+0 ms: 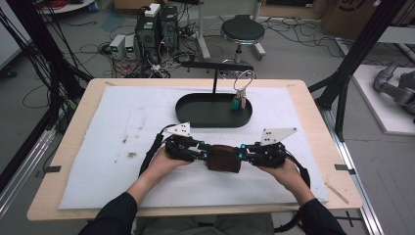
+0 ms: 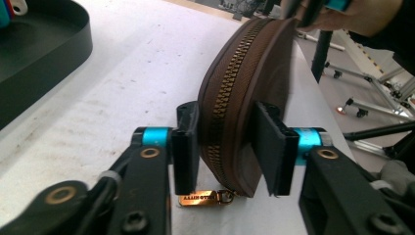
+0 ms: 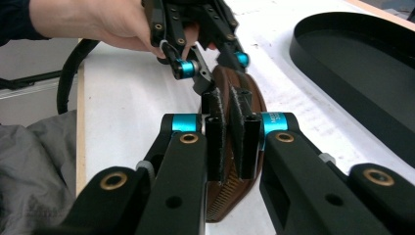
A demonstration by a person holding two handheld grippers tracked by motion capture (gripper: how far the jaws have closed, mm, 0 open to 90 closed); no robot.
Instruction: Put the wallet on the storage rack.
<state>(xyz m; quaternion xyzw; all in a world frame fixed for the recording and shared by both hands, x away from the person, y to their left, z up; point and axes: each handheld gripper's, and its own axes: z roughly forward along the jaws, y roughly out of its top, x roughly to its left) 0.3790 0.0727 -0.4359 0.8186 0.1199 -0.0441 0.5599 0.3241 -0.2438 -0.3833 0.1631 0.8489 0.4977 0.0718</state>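
Two claws hold a brown, round zippered leather pouch (image 1: 223, 158) on edge above the white-padded tabletop (image 1: 112, 142). We find the left claw (image 2: 227, 147) clamped across its zipper end, gold pull tab (image 2: 205, 198) below, and the right claw (image 3: 231, 134) pinching the opposite rim, probably steadying it for unzipping.

A brown pouch (image 1: 223, 158) with a brassy-looking zipper (image 2: 221, 93) sits on white felt (image 1: 122, 122) near a black tray (image 1: 214, 110).

One brown zippered round pouch (image 1: 223, 158), one black oval tray (image 1: 195, 115), one ring of keys (image 1: 241, 93), two hand-held black grippers.
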